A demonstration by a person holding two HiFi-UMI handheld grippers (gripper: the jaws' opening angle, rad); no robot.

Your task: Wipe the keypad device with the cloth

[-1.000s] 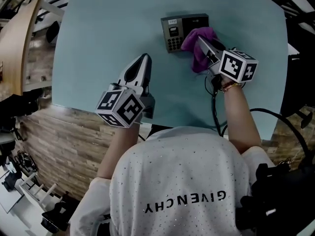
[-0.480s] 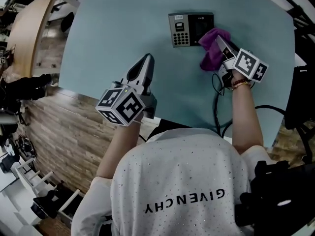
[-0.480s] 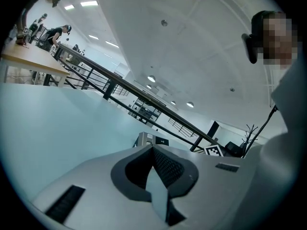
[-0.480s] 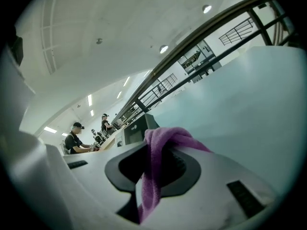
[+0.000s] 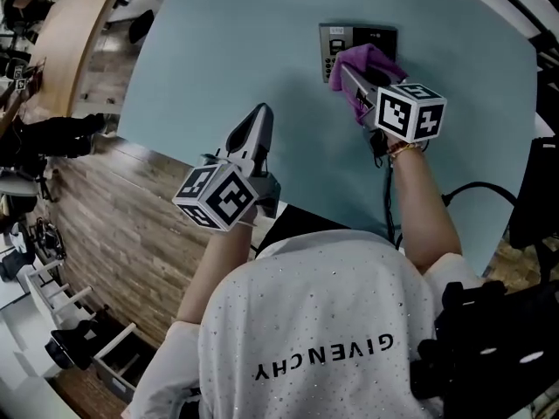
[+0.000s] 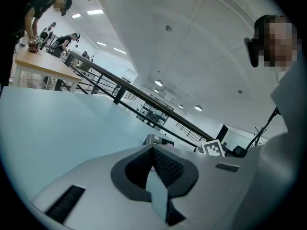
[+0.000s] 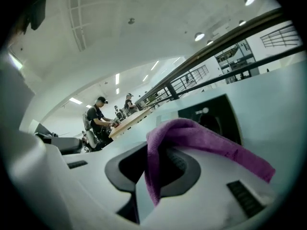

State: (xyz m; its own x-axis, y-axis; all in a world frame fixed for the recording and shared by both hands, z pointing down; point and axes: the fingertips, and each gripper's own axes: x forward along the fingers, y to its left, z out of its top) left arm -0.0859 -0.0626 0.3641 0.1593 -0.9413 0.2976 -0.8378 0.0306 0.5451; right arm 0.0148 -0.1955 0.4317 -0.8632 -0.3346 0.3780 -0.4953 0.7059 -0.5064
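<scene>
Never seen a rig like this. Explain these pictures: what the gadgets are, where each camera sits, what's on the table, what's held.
A person holds a two-jaw gripper in each hand. One picture looks down from the person's head; the other two look along each gripper's jaws. On the pale blue-green table lies a grey keypad device. The right gripper pinches a purple cloth over it. The left gripper is shut and empty, away from the device.
</scene>
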